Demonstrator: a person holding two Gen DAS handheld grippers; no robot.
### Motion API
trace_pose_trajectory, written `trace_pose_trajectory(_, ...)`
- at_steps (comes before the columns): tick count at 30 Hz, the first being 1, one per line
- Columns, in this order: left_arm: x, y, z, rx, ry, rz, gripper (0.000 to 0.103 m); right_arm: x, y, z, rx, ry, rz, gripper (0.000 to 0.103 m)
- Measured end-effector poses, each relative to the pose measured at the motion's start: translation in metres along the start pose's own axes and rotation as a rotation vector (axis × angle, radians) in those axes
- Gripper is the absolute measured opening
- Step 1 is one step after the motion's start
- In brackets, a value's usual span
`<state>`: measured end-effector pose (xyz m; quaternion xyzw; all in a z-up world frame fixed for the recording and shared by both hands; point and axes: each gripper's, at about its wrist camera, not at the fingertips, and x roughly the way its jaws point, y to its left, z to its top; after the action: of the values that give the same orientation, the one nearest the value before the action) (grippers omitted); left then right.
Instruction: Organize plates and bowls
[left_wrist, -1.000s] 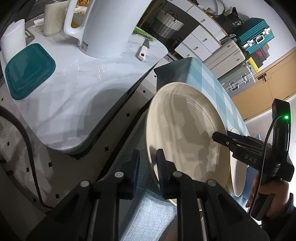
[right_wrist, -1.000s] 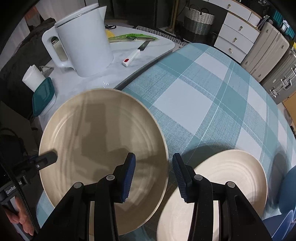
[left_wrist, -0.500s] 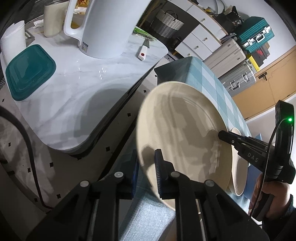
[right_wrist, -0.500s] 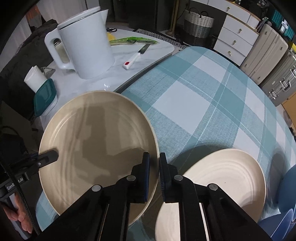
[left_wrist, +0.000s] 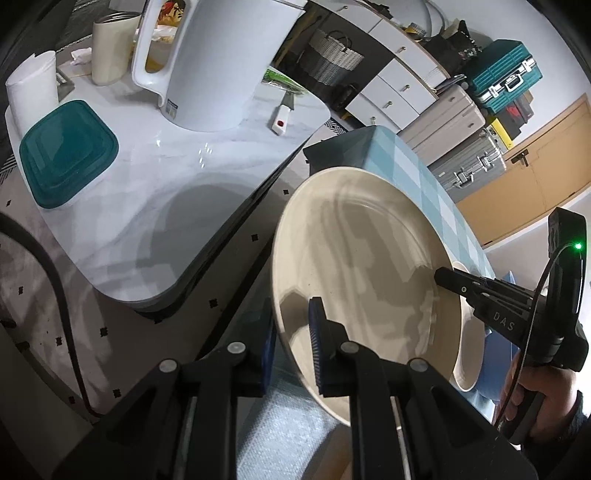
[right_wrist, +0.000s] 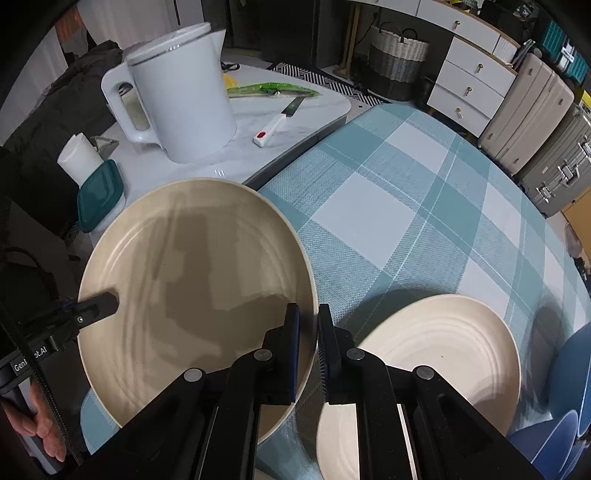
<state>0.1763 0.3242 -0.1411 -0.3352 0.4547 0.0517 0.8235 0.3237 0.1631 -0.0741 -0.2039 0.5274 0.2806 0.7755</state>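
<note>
Both grippers are clamping the same large beige plate by opposite edges, and it is sitting tilted above the near corner of the checked tablecloth.

In the left wrist view the left gripper is filling the bottom of the frame, its jaws nearly closed on the plate's near rim. The rim is running between the two blue pads: one pad is lying on the plate's upper face, while the other is sitting behind the rim, against the underside. The plate is rising from the pads toward the centre right of the frame. At its far edge, right of centre, the black tips of the right gripper are biting the rim, with a hand wrapped round the handle at the lower right.

In the right wrist view the right gripper is standing at the bottom centre, its jaws having just been closing and now pinched almost shut on the plate's right rim. The rim is passing through the narrow slot between the pads. The plate is spreading to the left of the fingers, across the centre left of the frame. The left gripper is gripping the opposite edge at the far left.

A second, paler plate is lying flat on the cloth at the lower right, just beside the right finger, apart from the held plate. A white kettle is standing on the marble side table at the upper left.
</note>
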Motion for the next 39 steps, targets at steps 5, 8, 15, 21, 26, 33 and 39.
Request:
trace_pose_trajectory(5, -0.008, -0.006, 0.000, 0.021, -0.006, -0.009, 0.015, -0.013, -0.002, -0.007, 0.019, 0.001, 0.005, 0.009)
trace_pose_trajectory(8, -0.017, -0.011, -0.001, 0.038, -0.001, -0.023, 0.014, -0.022, -0.003, -0.014, 0.034, -0.003, 0.006, 0.009)
trace_pose_trajectory(15, -0.041, -0.020, -0.014, 0.077, 0.001, -0.023, 0.014, -0.050, 0.003, -0.041, 0.058, -0.028, 0.022, 0.009)
trace_pose_trajectory(21, -0.054, -0.026, -0.026, 0.118, 0.036, -0.035, 0.014, -0.068, 0.006, -0.078, 0.104, -0.029, 0.030, 0.009)
trace_pose_trajectory(26, -0.067, -0.042, -0.048, 0.201, 0.041, -0.015, 0.014, -0.084, 0.006, -0.119, 0.158, -0.036, 0.042, 0.009)
trace_pose_trajectory(33, -0.063, -0.058, -0.079, 0.296, 0.100, 0.037, 0.014, -0.090, 0.004, -0.172, 0.217, -0.028, 0.046, 0.009)
trace_pose_trajectory(39, -0.056, -0.071, -0.104, 0.389, 0.118, 0.109, 0.016, -0.081, 0.006, -0.205, 0.266, -0.014, 0.037, 0.009)
